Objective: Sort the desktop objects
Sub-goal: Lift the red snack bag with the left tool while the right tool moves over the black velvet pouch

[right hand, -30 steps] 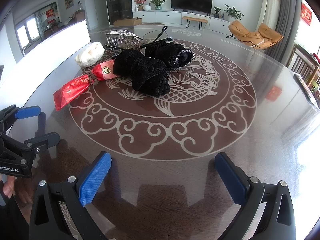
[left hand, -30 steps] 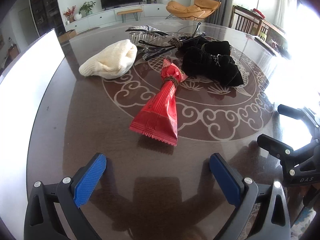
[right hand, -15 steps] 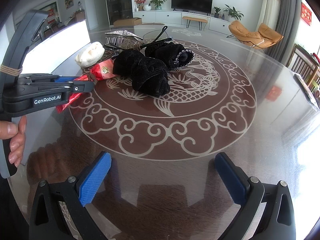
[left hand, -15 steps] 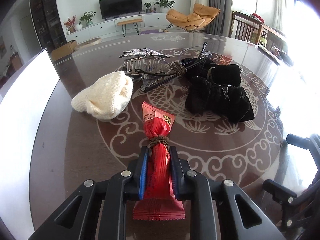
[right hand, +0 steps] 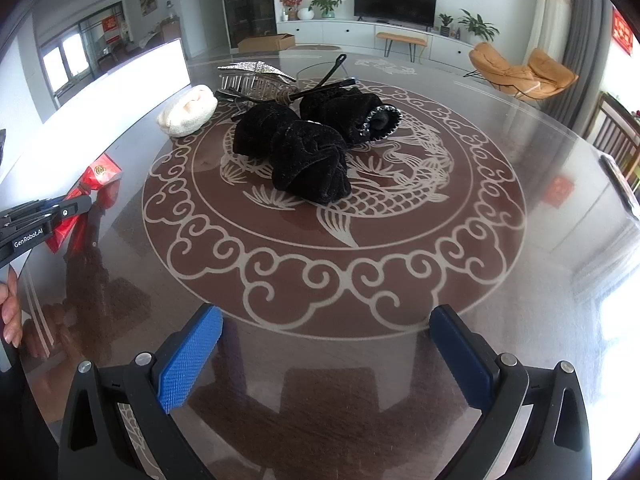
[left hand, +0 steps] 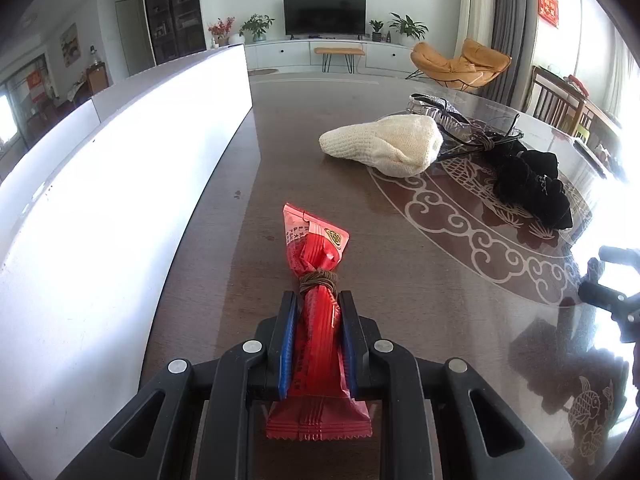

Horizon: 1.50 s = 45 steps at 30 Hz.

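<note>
My left gripper [left hand: 317, 304] is shut on a red snack packet [left hand: 316, 280] tied with a brown band, held just above the table near the white box. The packet also shows at the left edge of the right wrist view [right hand: 96, 176], in the left gripper [right hand: 86, 202]. My right gripper [right hand: 326, 332] is open and empty over the table's near edge. A cream knitted hat [left hand: 384, 144] [right hand: 188, 110], black velvet scrunchies [right hand: 296, 148] [left hand: 532, 184], black glasses [right hand: 320, 84] and a silver hair comb [right hand: 250, 76] lie in a cluster farther back.
A long white box [left hand: 120, 160] runs along the table's left side. The round brown table [right hand: 360, 280] has a glossy fish pattern. Chairs [right hand: 616, 136] stand at the right.
My left gripper closed on the red packet, then carried it left, away from the pile and towards the white box. The right gripper has not moved.
</note>
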Available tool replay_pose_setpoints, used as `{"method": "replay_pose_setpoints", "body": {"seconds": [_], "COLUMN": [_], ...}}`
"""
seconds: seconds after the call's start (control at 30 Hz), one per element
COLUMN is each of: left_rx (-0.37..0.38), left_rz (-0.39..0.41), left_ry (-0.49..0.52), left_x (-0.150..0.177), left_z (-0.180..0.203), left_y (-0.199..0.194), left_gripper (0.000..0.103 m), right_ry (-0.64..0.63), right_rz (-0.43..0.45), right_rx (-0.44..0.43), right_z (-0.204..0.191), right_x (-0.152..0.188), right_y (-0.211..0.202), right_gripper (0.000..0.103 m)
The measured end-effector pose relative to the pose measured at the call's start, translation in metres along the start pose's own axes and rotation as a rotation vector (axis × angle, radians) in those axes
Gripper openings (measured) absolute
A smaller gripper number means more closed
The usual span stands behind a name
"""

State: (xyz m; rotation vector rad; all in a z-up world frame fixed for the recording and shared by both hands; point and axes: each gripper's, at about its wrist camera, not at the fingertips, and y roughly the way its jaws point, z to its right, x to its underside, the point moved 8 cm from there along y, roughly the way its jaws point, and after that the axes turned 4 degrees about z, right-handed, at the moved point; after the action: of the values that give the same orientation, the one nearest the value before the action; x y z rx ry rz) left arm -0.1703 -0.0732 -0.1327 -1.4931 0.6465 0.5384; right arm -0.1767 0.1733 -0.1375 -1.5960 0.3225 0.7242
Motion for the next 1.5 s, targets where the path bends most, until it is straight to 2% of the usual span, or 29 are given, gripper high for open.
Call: {"method": "replay_pose_setpoints", "body": {"seconds": [0.1, 0.2, 0.23, 0.27, 0.3, 0.33, 0.37, 0.43, 0.5, 0.63, 0.67, 0.7, 0.73, 0.8, 0.87, 0.93, 0.97, 1.0, 1.1, 1.2, 1.3, 1.5], "left_rx": [0.007, 0.009, 0.009, 0.011, 0.011, 0.011, 0.012, 0.012, 0.011, 0.011, 0.012, 0.012, 0.01, 0.01, -0.005, -0.037, -0.034, -0.02, -0.032, -0.016, -0.008, 0.006], "left_rz": [0.0, 0.0, 0.0, 0.0, 0.0, 0.0, 0.0, 0.0, 0.0, 0.0, 0.0, 0.0, 0.001, 0.001, -0.001, -0.007, -0.012, -0.017, -0.028, -0.031, -0.042, -0.046], "left_ry": [-0.006, -0.008, -0.008, -0.009, -0.01, -0.01, -0.01, -0.01, -0.01, -0.01, -0.01, -0.011, -0.012, -0.02, -0.031, -0.051, -0.069, -0.082, -0.055, -0.052, -0.023, -0.021], "left_x": [0.0, 0.0, 0.002, 0.002, 0.002, 0.002, 0.002, 0.002, 0.002, 0.002, 0.002, 0.002, 0.002, 0.002, 0.002, 0.003, 0.003, 0.003, 0.005, 0.006, 0.008, 0.008], "left_z": [-0.003, -0.005, -0.008, -0.008, -0.008, -0.008, -0.008, -0.008, -0.008, -0.008, -0.008, -0.008, -0.008, -0.009, -0.012, -0.019, -0.022, -0.024, -0.019, -0.018, -0.013, -0.012], "left_y": [0.001, 0.001, -0.001, -0.001, -0.001, -0.001, -0.001, -0.001, -0.001, -0.001, -0.001, -0.001, -0.001, -0.001, -0.001, -0.001, 0.0, 0.001, 0.003, 0.003, 0.004, 0.004], "left_gripper": [0.02, 0.02, 0.02, 0.02, 0.02, 0.02, 0.02, 0.02, 0.02, 0.02, 0.02, 0.02, 0.021, 0.024, 0.031, 0.051, 0.059, 0.072, 0.079, 0.082, 0.092, 0.095], "right_ry": [0.021, 0.077, 0.093, 0.103, 0.108, 0.094, 0.087, 0.067, 0.038, 0.019, 0.015, 0.008, -0.006, -0.07, -0.165, -0.226, -0.247, -0.265, -0.3, -0.286, -0.286, -0.286], "right_rz": [0.014, 0.007, 0.007, 0.009, 0.003, 0.017, 0.019, 0.02, 0.015, -0.001, -0.009, -0.017, -0.02, 0.006, 0.031, 0.023, 0.009, -0.003, -0.026, -0.001, 0.022, 0.023], "right_rx": [0.006, -0.051, -0.07, -0.094, -0.114, -0.099, -0.121, -0.159, -0.177, -0.234, -0.246, -0.256, -0.259, -0.233, -0.18, -0.17, -0.181, -0.193, -0.204, -0.212, -0.209, -0.209], "right_z": [0.009, 0.009, 0.008, 0.004, -0.002, -0.006, -0.014, -0.032, -0.051, -0.083, -0.088, -0.093, -0.096, -0.1, -0.102, -0.101, -0.103, -0.104, -0.11, -0.109, -0.107, -0.107], "right_x": [-0.035, -0.061, -0.067, -0.071, -0.072, -0.073, -0.073, -0.065, -0.053, -0.02, -0.013, -0.009, -0.005, -0.005, -0.008, -0.014, -0.015, -0.018, -0.017, -0.019, -0.015, -0.015], "right_y": [0.014, 0.033, 0.039, 0.042, 0.045, 0.044, 0.043, 0.037, 0.028, 0.004, -0.001, -0.006, -0.01, -0.017, -0.02, -0.013, -0.007, 0.0, 0.018, 0.023, 0.024, 0.026], "right_gripper": [0.103, 0.103, 0.099, 0.095, 0.077, 0.067, 0.06, 0.037, 0.037, 0.038, 0.041, 0.055, 0.076, 0.086, 0.086, 0.09, 0.091, 0.091, 0.091, 0.094, 0.103, 0.103]}}
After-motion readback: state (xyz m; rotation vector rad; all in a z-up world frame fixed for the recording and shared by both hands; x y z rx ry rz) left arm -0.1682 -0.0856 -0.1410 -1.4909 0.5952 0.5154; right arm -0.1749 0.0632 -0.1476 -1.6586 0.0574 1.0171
